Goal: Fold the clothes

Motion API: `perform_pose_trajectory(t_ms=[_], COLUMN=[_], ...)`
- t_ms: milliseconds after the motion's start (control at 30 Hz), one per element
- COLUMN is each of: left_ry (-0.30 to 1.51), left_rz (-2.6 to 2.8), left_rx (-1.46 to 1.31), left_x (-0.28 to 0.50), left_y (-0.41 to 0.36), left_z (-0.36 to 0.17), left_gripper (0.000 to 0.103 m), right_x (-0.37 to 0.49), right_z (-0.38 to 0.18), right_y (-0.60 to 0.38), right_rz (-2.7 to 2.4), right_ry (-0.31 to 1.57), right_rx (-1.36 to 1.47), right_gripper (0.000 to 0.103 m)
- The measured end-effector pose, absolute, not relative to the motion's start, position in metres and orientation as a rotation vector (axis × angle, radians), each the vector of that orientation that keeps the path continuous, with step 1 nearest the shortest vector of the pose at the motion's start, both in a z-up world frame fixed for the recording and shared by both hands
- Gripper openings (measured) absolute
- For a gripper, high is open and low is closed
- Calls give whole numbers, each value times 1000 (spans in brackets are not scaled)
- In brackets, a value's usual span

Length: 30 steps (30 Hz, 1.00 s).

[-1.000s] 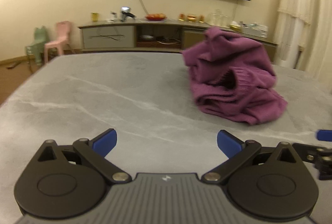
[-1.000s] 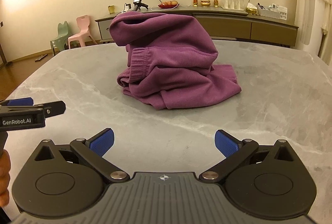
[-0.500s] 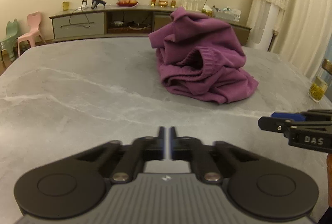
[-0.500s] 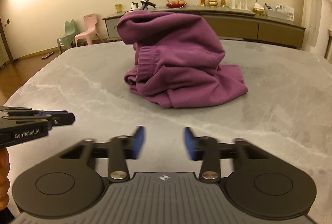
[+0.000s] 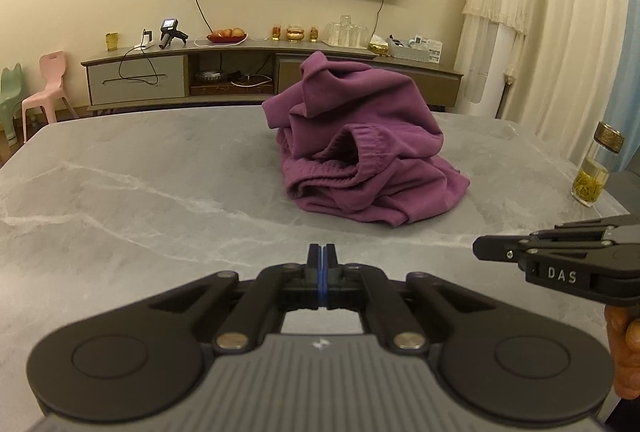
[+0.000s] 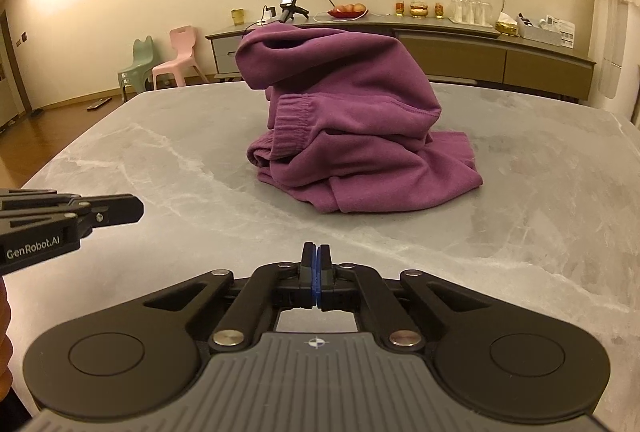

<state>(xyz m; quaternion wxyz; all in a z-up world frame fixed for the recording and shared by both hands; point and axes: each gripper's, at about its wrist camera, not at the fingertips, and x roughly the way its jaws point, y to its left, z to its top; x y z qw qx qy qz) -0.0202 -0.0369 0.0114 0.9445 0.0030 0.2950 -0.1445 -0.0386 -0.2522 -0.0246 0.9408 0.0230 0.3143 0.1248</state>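
A purple sweatshirt (image 5: 360, 144) lies in a crumpled heap in the middle of the grey marble table (image 5: 140, 200); a ribbed cuff faces the front. In the right wrist view the same purple sweatshirt (image 6: 352, 128) rises in a mound with a cuff on its left side. My left gripper (image 5: 322, 256) is shut with nothing in it, short of the heap above the table. My right gripper (image 6: 316, 255) is also shut and empty, a similar distance from the cloth. Each gripper shows in the other's view: the right gripper (image 5: 480, 247) at the right edge, the left gripper (image 6: 136, 209) at the left.
A glass bottle (image 5: 596, 168) with yellow contents stands near the table's right edge. Behind the table are a long low sideboard (image 5: 260, 72) with dishes and glasses, two small plastic chairs (image 5: 44, 88) at the left, and white curtains (image 5: 520, 12) at the right.
Both grippers went from wide open to shut, with nothing caught between the fingers. The left gripper swung so the heap now sits nearer the middle of its view.
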Motion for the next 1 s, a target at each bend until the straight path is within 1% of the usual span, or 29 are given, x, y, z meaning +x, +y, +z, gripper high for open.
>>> perform_pose_trajectory(t_ms=[67, 100, 133, 167, 200, 233, 300, 400, 533, 600, 733, 900, 933, 967, 1000], left_ry=[604, 606, 607, 597, 582, 562, 518, 524, 558, 569, 579, 608, 624, 641, 659], left_rz=[-293, -297, -303, -304, -301, -303, -311, -333, -328, -321, -285, -229, -230, -254, -292], left_rx=[-11, -27, -47, -64, -79, -93, -121, -145, -85, -36, 75, 131, 136, 140, 144], left_x=[-18, -16, -13, -12, -13, -14, -17, -12, 4, 16, 57, 127, 141, 151, 160], left_y=[-36, -34, -33, -31, -29, -26, -19, -16, -32, -45, -81, -117, -122, -126, -130], left_z=[14, 16, 18, 22, 26, 29, 35, 32, 19, 15, 9, -4, -8, -9, -9], left_gripper=[1, 9, 32, 51, 89, 103, 103, 103, 103, 103, 103, 103, 94, 83, 39], right_x=[-40, -41, -43, -44, -46, -47, -46, -28, 0, 5, 33, 53, 58, 62, 66], right_z=[-25, -24, -24, -23, -22, -20, -10, 3, -4, -19, -41, -38, -37, -36, -36], right_y=[-253, -254, -254, -257, -260, -263, -268, -275, -294, -307, -324, -331, -333, -334, -336], right_rz=[242, 224, 207, 194, 182, 178, 200, 222, 213, 215, 193, 205, 207, 209, 212], right_ry=[633, 626, 621, 628, 635, 644, 626, 628, 639, 633, 755, 748, 746, 745, 743], right_rx=[42, 37, 32, 31, 31, 37, 44, -24, -74, -32, 164, 220, 231, 242, 254], right_gripper=[0, 0, 1, 6, 28, 65, 95, 96, 96, 98, 98, 99, 99, 99, 99])
